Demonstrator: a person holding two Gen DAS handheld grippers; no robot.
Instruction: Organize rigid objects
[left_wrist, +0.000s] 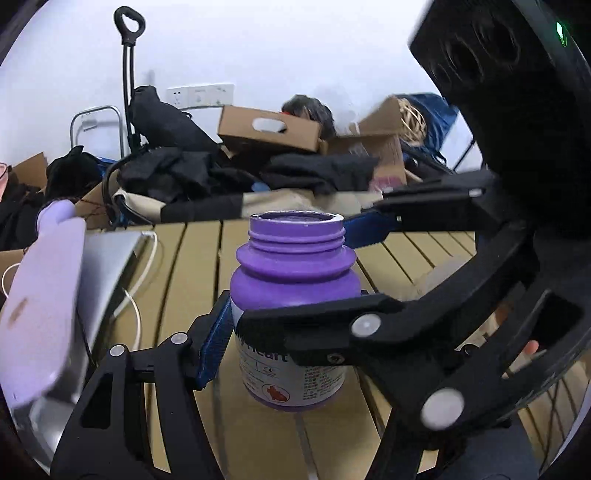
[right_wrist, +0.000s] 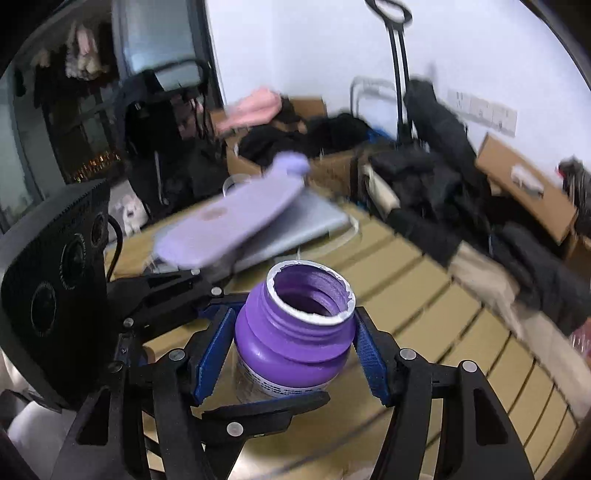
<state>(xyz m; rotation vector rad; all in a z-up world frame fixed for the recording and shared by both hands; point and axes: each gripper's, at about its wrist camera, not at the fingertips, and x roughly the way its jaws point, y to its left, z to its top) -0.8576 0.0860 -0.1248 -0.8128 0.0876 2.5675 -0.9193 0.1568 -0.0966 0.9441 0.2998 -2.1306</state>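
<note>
Jaws of both grippers, right gripper (right_wrist: 291, 350) and left gripper (left_wrist: 258, 325), seem to squeeze one open purple bottle (right_wrist: 295, 332), standing on the slatted table (right_wrist: 443, 332). Both reach in level.

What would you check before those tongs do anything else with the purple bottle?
1. Purple plastic bottle upright: ok.
2. Cap on: not ok, the mouth is open.
3. Bottle between the right tongs: ok.
4. Left tongs flank it too, crosswise: ok.
5. Either grip firm: cannot tell.
6. Bottle empty: cannot tell.
7. Resting on slatted wooden table: cannot tell.
</note>
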